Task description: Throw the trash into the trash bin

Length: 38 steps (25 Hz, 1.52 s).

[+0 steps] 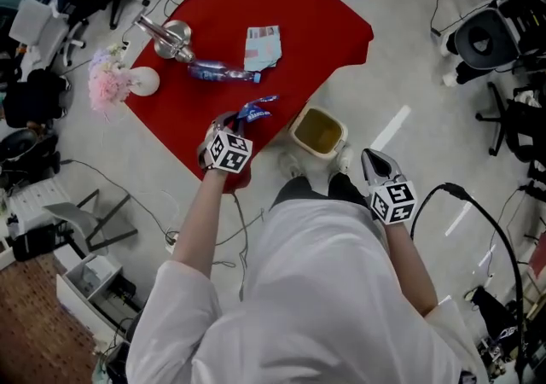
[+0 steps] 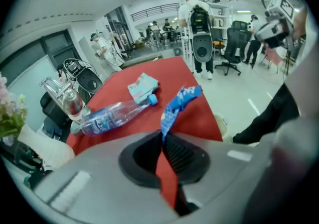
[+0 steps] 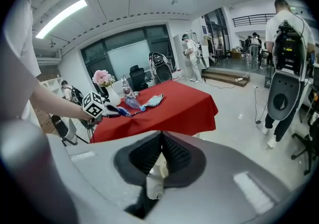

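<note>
Left gripper clamped on blue wrapper above near edge of red table, trash bin at wrapper's four o'clock, right gripper closed, empty.

Seen from above, the head view looks steeply down over the person's shoulders onto the table and bin. The left gripper view skims the tabletop up close; the right gripper view, apparently farther back, faces that same table.
</note>
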Motion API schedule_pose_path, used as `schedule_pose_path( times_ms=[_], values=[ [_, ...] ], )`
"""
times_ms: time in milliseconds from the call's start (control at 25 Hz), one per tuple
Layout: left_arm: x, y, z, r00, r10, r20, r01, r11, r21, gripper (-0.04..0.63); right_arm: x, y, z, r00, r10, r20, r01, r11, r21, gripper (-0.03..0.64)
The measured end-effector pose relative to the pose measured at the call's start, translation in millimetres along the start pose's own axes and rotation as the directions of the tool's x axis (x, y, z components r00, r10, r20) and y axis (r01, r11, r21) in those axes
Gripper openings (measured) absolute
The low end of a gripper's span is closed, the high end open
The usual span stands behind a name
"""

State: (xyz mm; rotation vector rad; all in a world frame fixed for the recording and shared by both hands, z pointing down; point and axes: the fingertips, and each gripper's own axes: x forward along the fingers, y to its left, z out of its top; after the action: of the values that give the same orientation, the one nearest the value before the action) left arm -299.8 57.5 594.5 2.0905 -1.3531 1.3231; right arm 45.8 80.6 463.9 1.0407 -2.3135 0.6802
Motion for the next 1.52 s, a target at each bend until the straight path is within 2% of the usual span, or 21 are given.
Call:
schedule_pose_path(
  times_ms=[120,240,680,1000,1200,1520],
  values=[
    [-11,-9,5,0.999,0.035,0.008,-0.035,0.998,-0.053,0.009,-6,-11,2,1.000,0.020,0.002,-0.020,1.000,-0.013,0.002],
    [-16,-25,10,0.999,0.040,0.007,-0.040,0.995,-0.096,0.006,-11,-21,1,0.999,0.033,0.001,-0.033,0.999,-0.013,0.002],
    [-18,-125,51,0.999,-0.017,0.042,0.022,0.993,-0.120,0.006,-23,-51,-31,0.995,0.088,-0.039,-0.088,0.996,0.006,0.002],
    [16,-187,53,0.996,-0.089,0.008,0.090,0.984,-0.152,0.006,-16,-70,-53,0.989,0.123,-0.088,-0.122,0.992,0.009,0.002],
    [49,-210,40,0.994,-0.107,-0.028,0.099,0.973,-0.207,0.006,-7,-88,-73,0.982,0.141,-0.125,-0.139,0.990,0.020,0.002],
    [100,-238,19,0.991,-0.107,-0.075,0.075,0.938,-0.339,0.006,8,-121,-99,0.972,0.162,-0.170,-0.158,0.987,0.033,0.002]
  ],
)
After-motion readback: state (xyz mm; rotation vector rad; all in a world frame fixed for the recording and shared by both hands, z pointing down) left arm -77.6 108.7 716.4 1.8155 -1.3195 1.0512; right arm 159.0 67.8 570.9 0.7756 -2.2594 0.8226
